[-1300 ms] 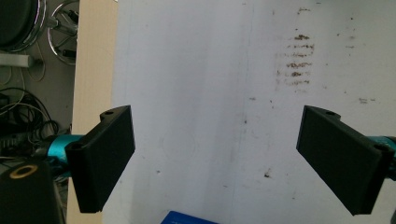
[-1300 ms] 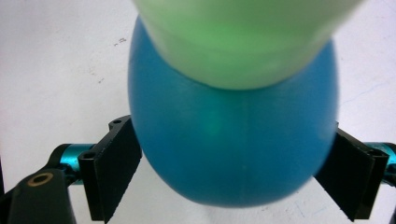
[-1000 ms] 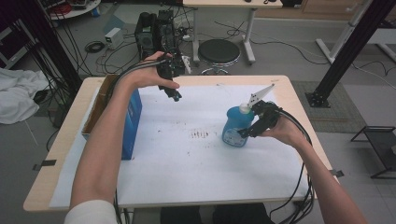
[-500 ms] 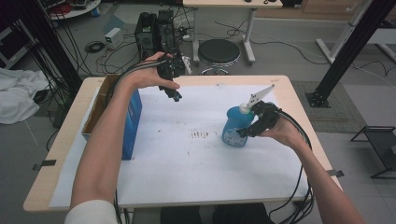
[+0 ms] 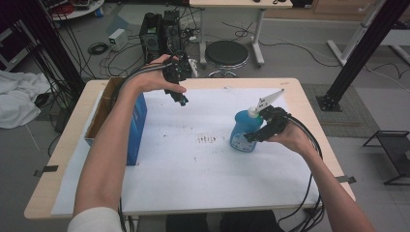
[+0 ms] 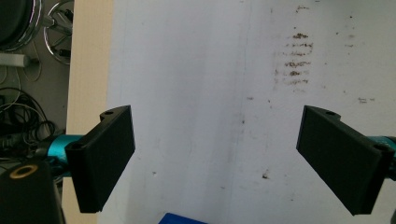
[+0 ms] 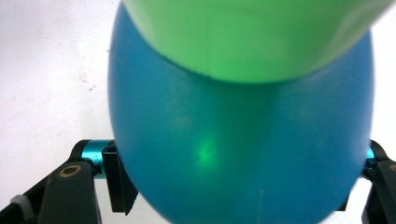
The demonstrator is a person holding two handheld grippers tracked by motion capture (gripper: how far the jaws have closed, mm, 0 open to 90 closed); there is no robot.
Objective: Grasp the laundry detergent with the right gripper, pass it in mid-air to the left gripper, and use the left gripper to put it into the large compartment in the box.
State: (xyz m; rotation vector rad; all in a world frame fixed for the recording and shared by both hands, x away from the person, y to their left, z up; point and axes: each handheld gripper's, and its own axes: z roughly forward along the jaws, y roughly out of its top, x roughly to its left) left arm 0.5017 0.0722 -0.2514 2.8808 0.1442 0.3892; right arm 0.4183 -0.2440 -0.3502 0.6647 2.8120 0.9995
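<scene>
Jaws of the left gripper [image 5: 180, 96] stand wide apart with nothing between them; below them lies only the white sheet on the tabletop [image 5: 227, 83], and the blue box [image 5: 138, 126] stands near, on the side of the person's left forearm. Across the sheet, well apart from these jaws, the blue bottle [image 5: 243, 134] stands upright, its long axis vertical. The right gripper [image 5: 258, 134] is the one at it: its jaws press the round blue body [image 7: 233, 154] from both sides, low down, so the bottle sits directly between them.
</scene>
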